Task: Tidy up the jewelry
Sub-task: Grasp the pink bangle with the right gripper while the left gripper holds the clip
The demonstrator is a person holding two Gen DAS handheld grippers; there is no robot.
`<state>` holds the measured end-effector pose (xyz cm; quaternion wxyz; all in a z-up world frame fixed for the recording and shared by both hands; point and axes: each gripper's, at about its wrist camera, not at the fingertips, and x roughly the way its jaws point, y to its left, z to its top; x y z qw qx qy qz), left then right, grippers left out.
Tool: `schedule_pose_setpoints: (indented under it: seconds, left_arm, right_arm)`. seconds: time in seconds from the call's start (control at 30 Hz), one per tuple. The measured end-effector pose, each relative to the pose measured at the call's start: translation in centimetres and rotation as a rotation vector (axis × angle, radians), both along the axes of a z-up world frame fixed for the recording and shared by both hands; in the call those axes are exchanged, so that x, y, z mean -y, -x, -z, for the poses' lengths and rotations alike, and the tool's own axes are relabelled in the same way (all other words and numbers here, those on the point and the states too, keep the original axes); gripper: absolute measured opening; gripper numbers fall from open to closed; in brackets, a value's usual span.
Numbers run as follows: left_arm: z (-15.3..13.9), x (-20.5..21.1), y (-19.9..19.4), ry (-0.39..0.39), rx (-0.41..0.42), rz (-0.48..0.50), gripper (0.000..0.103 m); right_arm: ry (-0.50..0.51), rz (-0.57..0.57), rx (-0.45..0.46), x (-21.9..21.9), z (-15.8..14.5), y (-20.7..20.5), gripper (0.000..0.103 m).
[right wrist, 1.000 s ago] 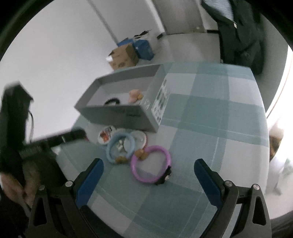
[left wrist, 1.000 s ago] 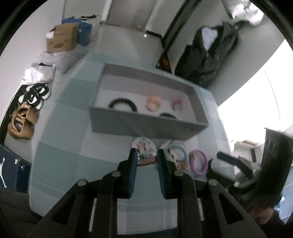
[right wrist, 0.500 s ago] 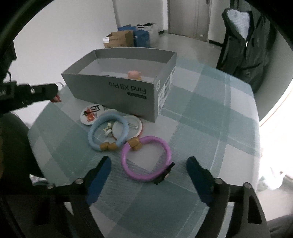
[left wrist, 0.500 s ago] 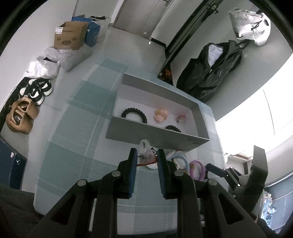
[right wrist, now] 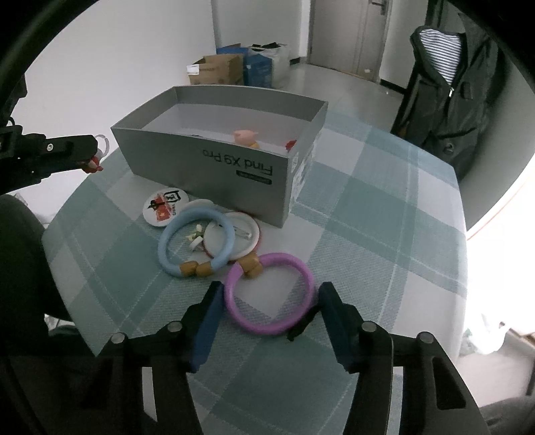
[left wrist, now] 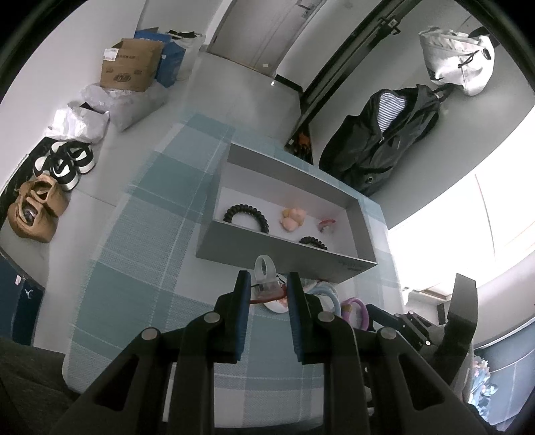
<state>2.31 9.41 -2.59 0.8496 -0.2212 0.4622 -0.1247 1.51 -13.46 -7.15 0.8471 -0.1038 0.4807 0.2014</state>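
Left wrist view: left hand-held gripper (left wrist: pixel 266 289) clamps a clear hair clip (left wrist: pixel 265 279); carry it over the grey box (left wrist: pixel 284 246) wall, then release. Right hand-held gripper (right wrist: pixel 269 301) gapes around the purple ring (right wrist: pixel 269 294).

Checked teal-and-white tablecloth (left wrist: pixel 140 254). On the floor by the far wall: brown cardboard box (left wrist: pixel 130 65), blue box (left wrist: pixel 172 63) just beside it, white plastic bags (left wrist: pixel 100 110) in front. Nearer along the wall: black-and-white sneakers (left wrist: pixel 65 162), tan shoes (left wrist: pixel 33 210) beside them. Closed grey door (left wrist: pixel 264 30). Black jacket (left wrist: pixel 384 140), striped lining showing, hangs on a rack; light grey bag (left wrist: pixel 458 63) hangs above it.
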Motion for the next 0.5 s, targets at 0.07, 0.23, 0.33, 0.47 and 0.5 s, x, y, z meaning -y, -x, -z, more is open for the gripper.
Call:
schedule_pose_setpoints:
  seconds: [0.07, 0.23, 0.33, 0.47, 0.5]
  left_arm:
    - [0.0, 0.0, 0.0, -0.001, 0.001, 0.000, 0.017]
    - [0.0, -0.1, 0.0, -0.001, -0.001, -0.003, 0.017]
    - [0.0, -0.1, 0.0, -0.003, -0.002, -0.004, 0.017]
    - [0.0, 0.0, 0.0, -0.004, -0.002, -0.005, 0.017]
    - [0.0, 0.0, 0.0, -0.002, 0.000, -0.005, 0.017]
  right_arm:
    - [-0.002, 0.001, 0.000, 0.0, 0.0, 0.0, 0.054]
    - [-0.026, 0.009, -0.015, 0.3, -0.2, -0.3, 0.052]
    - [-0.044, 0.020, -0.025, 0.6, -0.3, -0.6, 0.051]
    - [-0.074, 0.051, -0.039, 1.2, -0.4, -0.9, 0.050]
    - [-0.086, 0.061, -0.042, 1.4, -0.5, -1.0, 0.050]
